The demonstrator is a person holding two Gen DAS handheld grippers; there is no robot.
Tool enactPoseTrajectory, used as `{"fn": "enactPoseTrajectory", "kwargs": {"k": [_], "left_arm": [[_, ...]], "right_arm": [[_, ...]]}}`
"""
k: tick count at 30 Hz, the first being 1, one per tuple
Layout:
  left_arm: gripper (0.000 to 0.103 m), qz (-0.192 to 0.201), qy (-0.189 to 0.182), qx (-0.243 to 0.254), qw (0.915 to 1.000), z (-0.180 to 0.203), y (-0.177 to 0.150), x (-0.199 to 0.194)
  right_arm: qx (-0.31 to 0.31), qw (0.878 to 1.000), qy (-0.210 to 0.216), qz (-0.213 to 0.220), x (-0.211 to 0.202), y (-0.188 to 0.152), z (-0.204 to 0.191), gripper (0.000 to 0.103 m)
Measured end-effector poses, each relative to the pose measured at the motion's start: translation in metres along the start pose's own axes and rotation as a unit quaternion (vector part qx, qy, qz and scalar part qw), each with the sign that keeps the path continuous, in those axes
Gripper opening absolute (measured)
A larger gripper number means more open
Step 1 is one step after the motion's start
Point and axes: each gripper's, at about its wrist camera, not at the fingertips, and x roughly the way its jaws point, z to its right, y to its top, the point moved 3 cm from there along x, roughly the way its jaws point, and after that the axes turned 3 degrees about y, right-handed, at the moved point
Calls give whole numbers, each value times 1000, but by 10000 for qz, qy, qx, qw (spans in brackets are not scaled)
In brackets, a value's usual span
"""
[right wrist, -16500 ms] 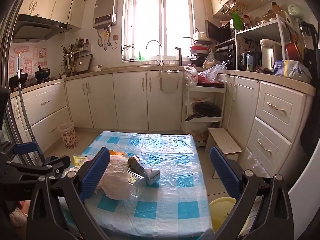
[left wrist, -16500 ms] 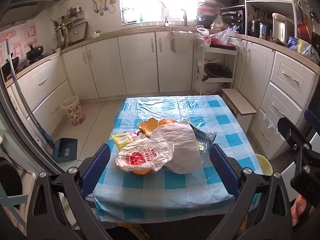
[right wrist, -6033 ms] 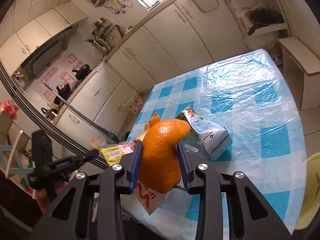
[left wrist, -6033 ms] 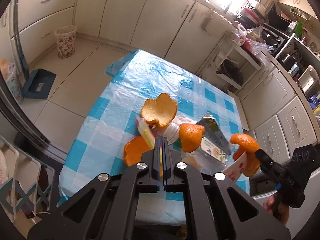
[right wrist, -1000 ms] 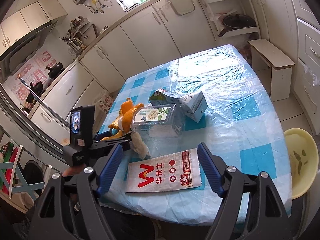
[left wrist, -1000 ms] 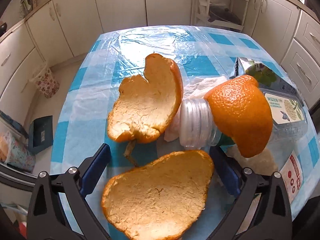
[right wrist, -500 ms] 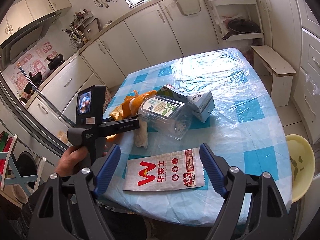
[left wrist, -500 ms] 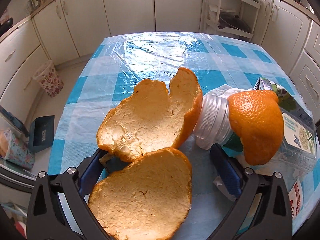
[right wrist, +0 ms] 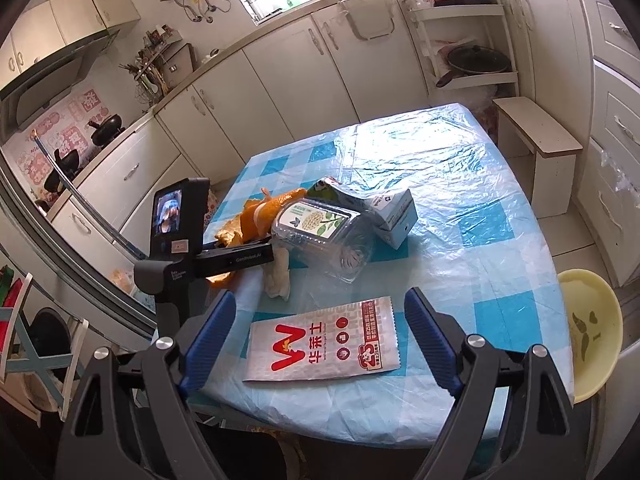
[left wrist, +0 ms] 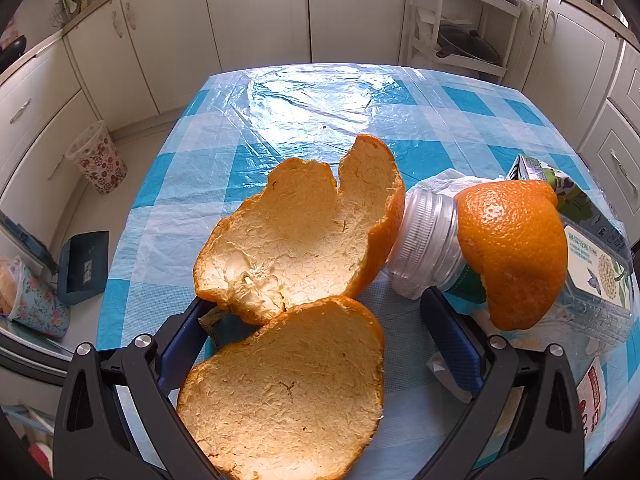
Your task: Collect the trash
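Two large orange peels lie pith-up on the checked table: one [left wrist: 308, 236] just ahead of my left gripper [left wrist: 316, 332], one [left wrist: 288, 396] between its open fingers. A third peel [left wrist: 516, 248] rests skin-up on a clear plastic bottle [left wrist: 428, 240]. A milk carton [right wrist: 384, 208], a clear plastic box [right wrist: 320, 228], a crumpled tissue [right wrist: 280, 276] and a white snack bag with red print [right wrist: 324, 344] also lie on the table. My right gripper [right wrist: 320, 344] is open, above the snack bag. The left gripper's body [right wrist: 224, 258] shows beside the peels [right wrist: 256, 220].
The table [left wrist: 320, 100] has a blue-and-white cloth under clear plastic. A small patterned bin [left wrist: 98, 158] and a dustpan [left wrist: 82, 266] stand on the floor at left. A yellow stool [right wrist: 588, 336] and a wooden step [right wrist: 536, 128] stand at the table's right. Cabinets line the walls.
My left gripper has moved forward and lower, so the near peel now lies between its fingers. My right gripper has moved slightly closer to the snack bag.
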Motion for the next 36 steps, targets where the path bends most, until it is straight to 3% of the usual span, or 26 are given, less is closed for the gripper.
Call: {"fn": "enactPoseTrajectory", "kwargs": {"k": [16,36], "left_arm": [[97,0,-2,1,10000,0,0,0],[97,1,-3,2,10000,0,0,0]], "right_arm": [[-127,9989,-442,-38,-8,-9,-7,85],[160,9994,-39,312,-29,-6,5,85]]}}
